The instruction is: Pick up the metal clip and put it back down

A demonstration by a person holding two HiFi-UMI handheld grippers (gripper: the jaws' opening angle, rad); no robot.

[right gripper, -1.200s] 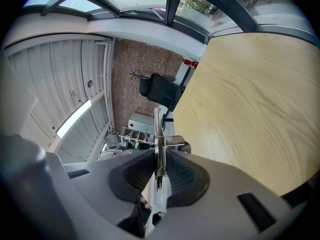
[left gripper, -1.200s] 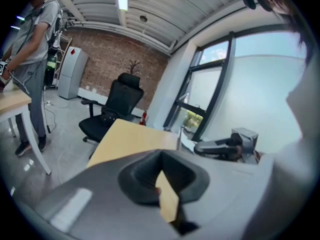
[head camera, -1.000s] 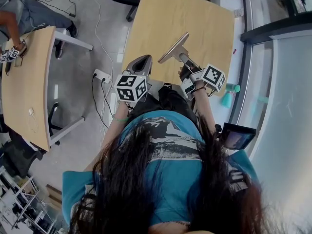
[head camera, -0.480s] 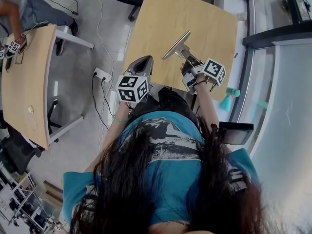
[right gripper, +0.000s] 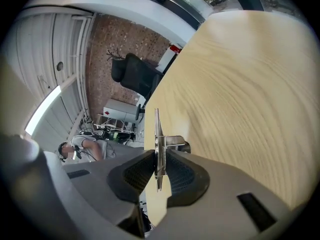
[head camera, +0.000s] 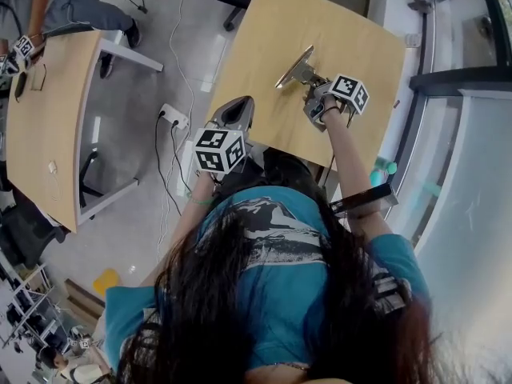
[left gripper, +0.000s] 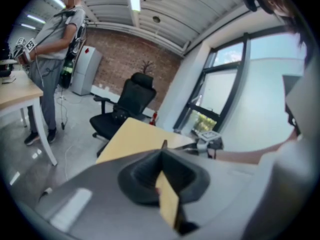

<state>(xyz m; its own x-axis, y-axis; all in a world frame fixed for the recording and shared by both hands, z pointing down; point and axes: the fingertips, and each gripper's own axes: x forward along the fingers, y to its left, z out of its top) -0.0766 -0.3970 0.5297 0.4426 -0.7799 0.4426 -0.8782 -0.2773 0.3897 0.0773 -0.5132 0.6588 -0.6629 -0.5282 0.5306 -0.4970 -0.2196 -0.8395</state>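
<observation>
Looks past the halfway mark: pick-up done, set-down still to come; grips the metal clip (right gripper: 159,145) in the right tongs (right gripper: 157,167), pads pressed on both faces of its flat plate, the sprung end poking out ahead; holds it low over the middle of the bench (head camera: 344,34), tilted on edge, too close to say whether touching the wood or just clear of it; rests the left tongs (head camera: 238,110) by the near bench edge, closed on nothing; leaves, at a guess, only settling the clip flat, easing the pads apart and backing off.

Set against a second ago: reaches farther out across the bench and lower, with the right arm stretched straighter; carries the clip well away from the body; shows the left tongs almost unmoved.
</observation>
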